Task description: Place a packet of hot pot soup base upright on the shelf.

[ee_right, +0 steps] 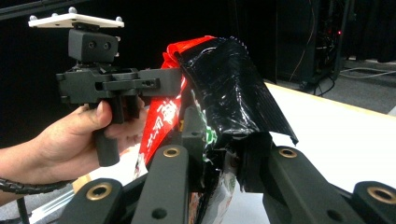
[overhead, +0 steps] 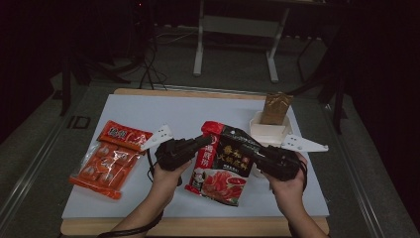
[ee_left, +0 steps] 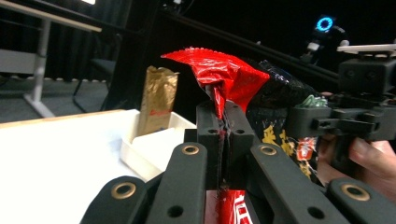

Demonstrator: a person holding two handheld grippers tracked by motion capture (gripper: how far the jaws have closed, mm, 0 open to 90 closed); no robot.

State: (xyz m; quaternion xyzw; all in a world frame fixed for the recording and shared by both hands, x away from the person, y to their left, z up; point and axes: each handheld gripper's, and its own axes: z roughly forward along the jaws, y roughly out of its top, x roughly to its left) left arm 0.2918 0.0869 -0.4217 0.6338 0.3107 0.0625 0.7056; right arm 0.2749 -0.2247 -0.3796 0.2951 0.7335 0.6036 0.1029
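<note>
Item: red-and-black seasoning packet (overhead: 223,161), held off the white board (overhead: 148,111) between both grippers, its lower end hanging toward the board's near edge. In the left gripper view the red top corner of the packet (ee_left: 219,70) rises above the jaws; in the right gripper view the black side of the packet (ee_right: 229,93) folds over the jaws and droops to their right.

Left gripper (overhead: 205,141): jaws fully closed, pinching the packet's red left edge between the pads (ee_left: 223,135). The film crumples just above the pinch. Held by the person's left hand (overhead: 166,176).

Right gripper (overhead: 252,151): jaws drawn in on the packet's black right side; the film is bunched between them (ee_right: 219,154) and both pads press against it. Held by the person's right hand (overhead: 287,183).

Across each set of jaws: the other gripper, close by, on the far side of the packet.

Beyond the left gripper's jaws, to their left: shallow white tray (ee_left: 154,144) with a gold pouch (ee_left: 158,100) standing upright in it. In the high view the tray (overhead: 270,131) lies just past the right gripper.

Well apart, behind and outside the left gripper: orange snack packet (overhead: 124,134) and a clear bag of orange pieces (overhead: 104,166), lying flat and touching each other.
</note>
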